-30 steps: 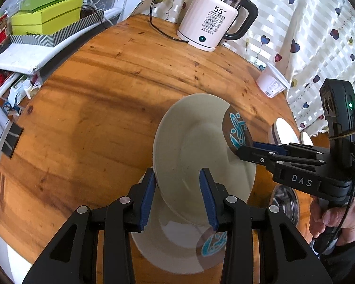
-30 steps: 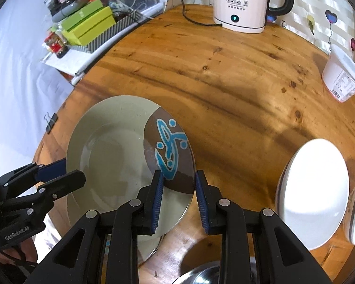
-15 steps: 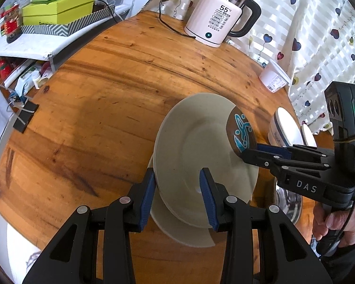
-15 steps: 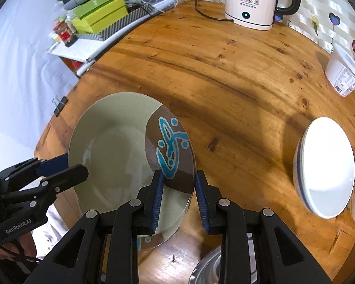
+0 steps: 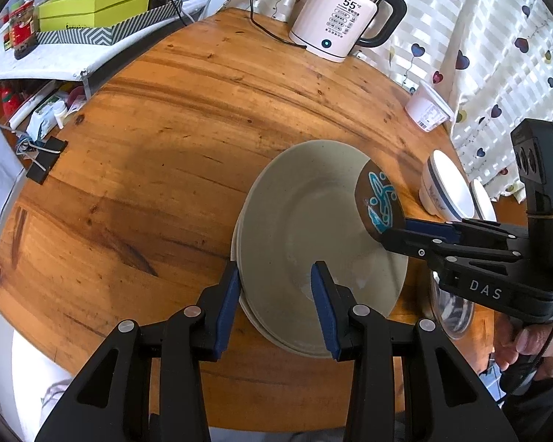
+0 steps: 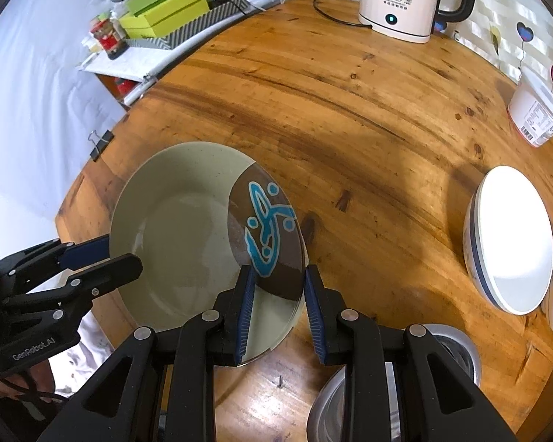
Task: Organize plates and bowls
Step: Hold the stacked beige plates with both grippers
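A beige plate (image 5: 313,217) with a brown patch and blue fish design (image 6: 267,228) rests on a second matching plate (image 5: 276,335) on the round wooden table (image 5: 166,147). My left gripper (image 5: 274,291) straddles the near rim of the top plate, jaws apart around it. My right gripper (image 6: 278,294) straddles the rim at the brown patch, jaws apart; it also shows in the left wrist view (image 5: 416,228). Two white bowls with blue stripes (image 6: 508,239) sit to the right.
A white electric kettle (image 5: 339,25) with its cord stands at the table's far edge. A white lidded tub (image 5: 427,110) is near the curtain. Steel bowls (image 6: 368,397) lie at the near right edge. A binder clip (image 5: 42,164) is on the left edge; green boxes (image 5: 96,3) beyond.
The top plate came down onto the lower plate, which now shows only as a thin rim. Both grippers moved with it and their jaws have widened slightly.
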Demonstrator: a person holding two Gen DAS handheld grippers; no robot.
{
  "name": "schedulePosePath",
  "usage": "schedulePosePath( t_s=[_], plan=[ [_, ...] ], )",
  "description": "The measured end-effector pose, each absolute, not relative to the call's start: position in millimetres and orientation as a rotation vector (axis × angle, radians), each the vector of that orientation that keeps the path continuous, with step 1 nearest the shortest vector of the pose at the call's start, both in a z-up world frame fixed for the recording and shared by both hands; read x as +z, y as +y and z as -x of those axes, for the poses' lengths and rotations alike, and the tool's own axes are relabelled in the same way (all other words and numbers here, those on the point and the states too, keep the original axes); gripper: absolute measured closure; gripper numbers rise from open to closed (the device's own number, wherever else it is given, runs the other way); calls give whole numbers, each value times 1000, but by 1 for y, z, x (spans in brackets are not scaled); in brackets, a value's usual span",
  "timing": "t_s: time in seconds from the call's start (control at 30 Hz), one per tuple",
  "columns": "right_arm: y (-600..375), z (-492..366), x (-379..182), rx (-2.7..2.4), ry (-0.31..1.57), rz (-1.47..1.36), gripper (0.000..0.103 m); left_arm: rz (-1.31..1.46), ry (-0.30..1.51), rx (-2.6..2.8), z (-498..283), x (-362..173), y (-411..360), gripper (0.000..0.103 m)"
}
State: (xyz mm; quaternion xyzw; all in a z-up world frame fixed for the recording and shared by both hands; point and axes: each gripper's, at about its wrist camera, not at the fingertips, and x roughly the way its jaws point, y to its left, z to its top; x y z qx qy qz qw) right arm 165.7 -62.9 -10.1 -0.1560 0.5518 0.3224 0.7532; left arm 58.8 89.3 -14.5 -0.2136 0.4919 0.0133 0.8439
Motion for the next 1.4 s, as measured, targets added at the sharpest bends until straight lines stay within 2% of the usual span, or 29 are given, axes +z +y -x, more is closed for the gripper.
schedulePosePath(
  t_s=[0.93,1.4],
  plan=[
    [-60,-151,-21,670,1139,387,73,329,1022,70,-60,-22,77,61],
    [-73,-156,-24,682,1161,290,73,336,981,65,-59,-21,81,61]
  ],
)
